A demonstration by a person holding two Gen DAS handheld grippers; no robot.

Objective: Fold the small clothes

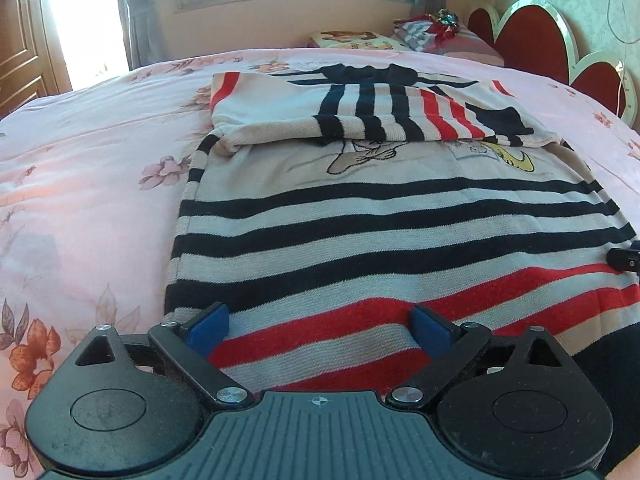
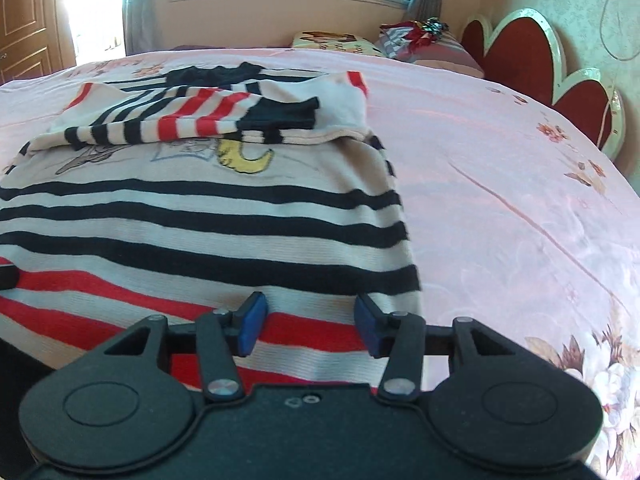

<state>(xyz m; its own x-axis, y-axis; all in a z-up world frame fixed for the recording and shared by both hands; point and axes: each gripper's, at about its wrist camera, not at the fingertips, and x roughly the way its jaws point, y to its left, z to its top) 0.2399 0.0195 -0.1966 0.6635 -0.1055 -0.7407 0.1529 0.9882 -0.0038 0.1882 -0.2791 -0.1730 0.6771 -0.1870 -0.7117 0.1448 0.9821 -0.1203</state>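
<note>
A small knitted sweater (image 1: 400, 232) (image 2: 200, 220), cream with black and red stripes and a cartoon drawing, lies flat on the pink flowered bed cover (image 1: 100, 160) (image 2: 500, 200). Both sleeves (image 1: 380, 112) (image 2: 192, 120) are folded across its chest. My left gripper (image 1: 320, 326) hovers open over the red-striped hem near the sweater's left edge, the blue pads well apart and the cloth lying flat below them. My right gripper (image 2: 311, 326) stands open over the hem near the right edge, gripping nothing. Each gripper's tip (image 1: 624, 258) (image 2: 8, 276) shows at the edge of the other's view.
A red heart-shaped headboard (image 1: 528, 40) (image 2: 512, 52) runs along the right. Pillows and folded bedding (image 1: 352, 40) (image 2: 332, 40) lie at the far side under a window. A wooden door (image 1: 20, 60) is at the far left. Bed cover stretches on both sides of the sweater.
</note>
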